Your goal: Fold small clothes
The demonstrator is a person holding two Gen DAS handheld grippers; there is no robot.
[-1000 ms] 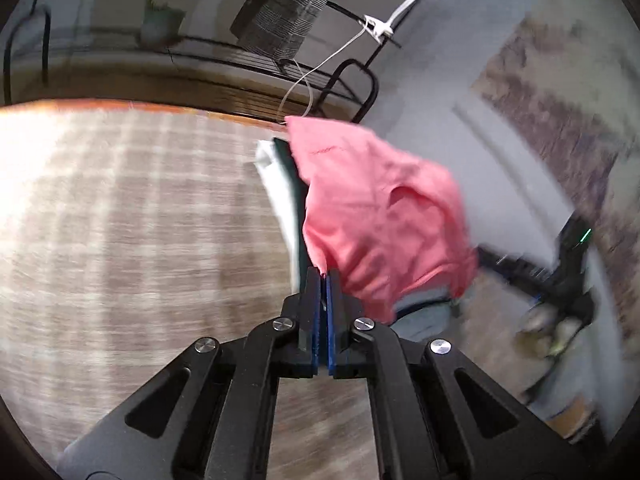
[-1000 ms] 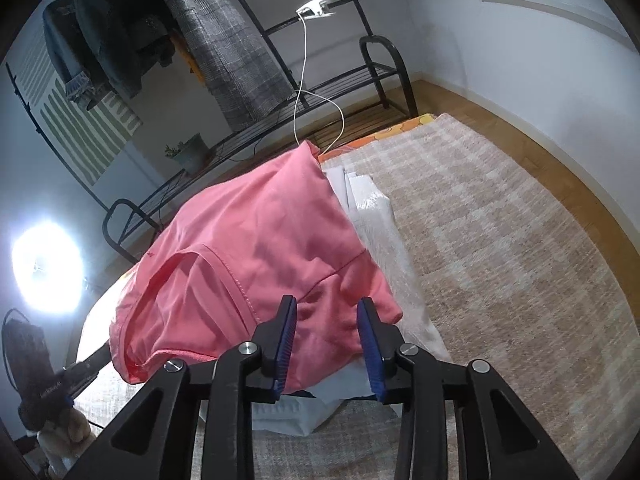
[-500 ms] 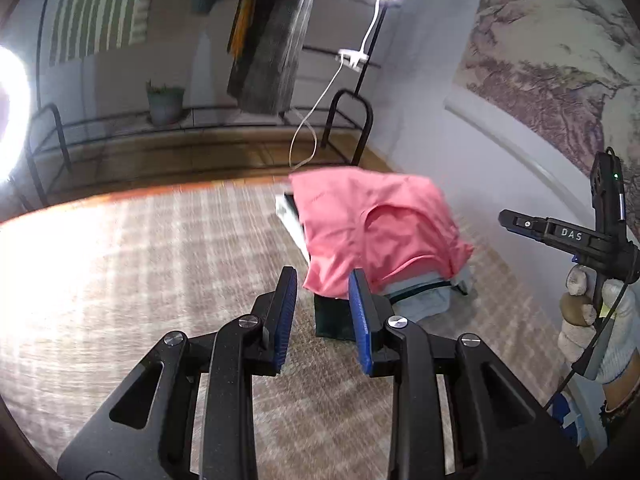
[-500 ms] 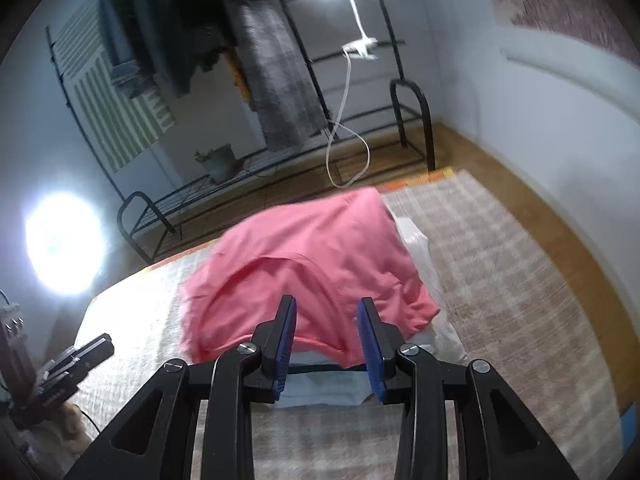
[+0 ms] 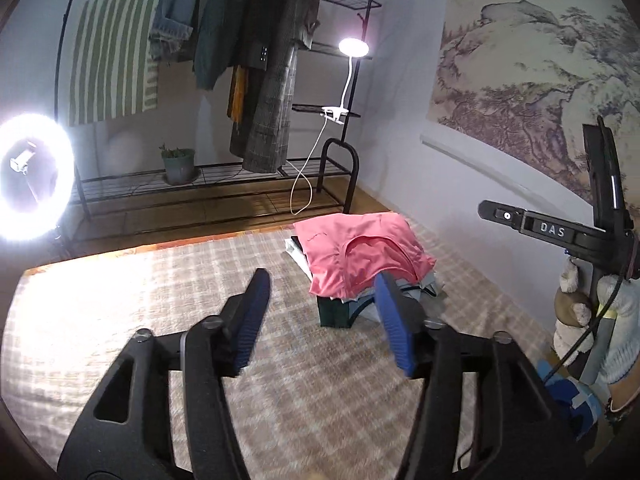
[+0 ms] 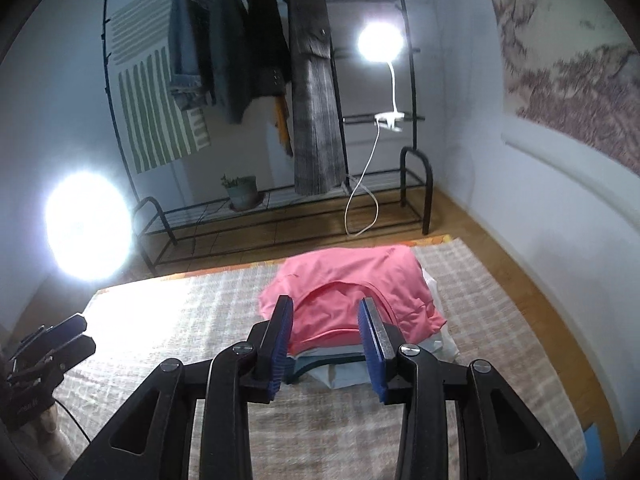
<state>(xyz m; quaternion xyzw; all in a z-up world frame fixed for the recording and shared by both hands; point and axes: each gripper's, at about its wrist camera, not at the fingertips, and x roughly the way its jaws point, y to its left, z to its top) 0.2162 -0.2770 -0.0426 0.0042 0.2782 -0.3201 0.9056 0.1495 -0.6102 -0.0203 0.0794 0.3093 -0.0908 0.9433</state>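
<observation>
pink garment [image 5: 362, 252] lies folded on top of the clothes stack [image 5: 344, 308] at center right of the frame, on the checked rug [image 5: 120, 320]. left gripper [image 5: 322, 316] and right gripper [image 6: 326, 342] both have jaws wide apart, holding nothing.

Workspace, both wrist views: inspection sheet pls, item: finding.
Surface: plaid woven mat, laid on a wooden floor.
Job's things: pink garment folded on top of a stack of folded clothes at the mat's far end.
Clutter: potted plant on the low black rack.
Grippers: left gripper open, holding nothing; right gripper open, holding nothing, short of the stack.
Cables: white cord hangs from the clip lamp to the floor, off the mat.
Surroundings: hanging clothes on a rail, ring light, landscape wall hanging.
</observation>
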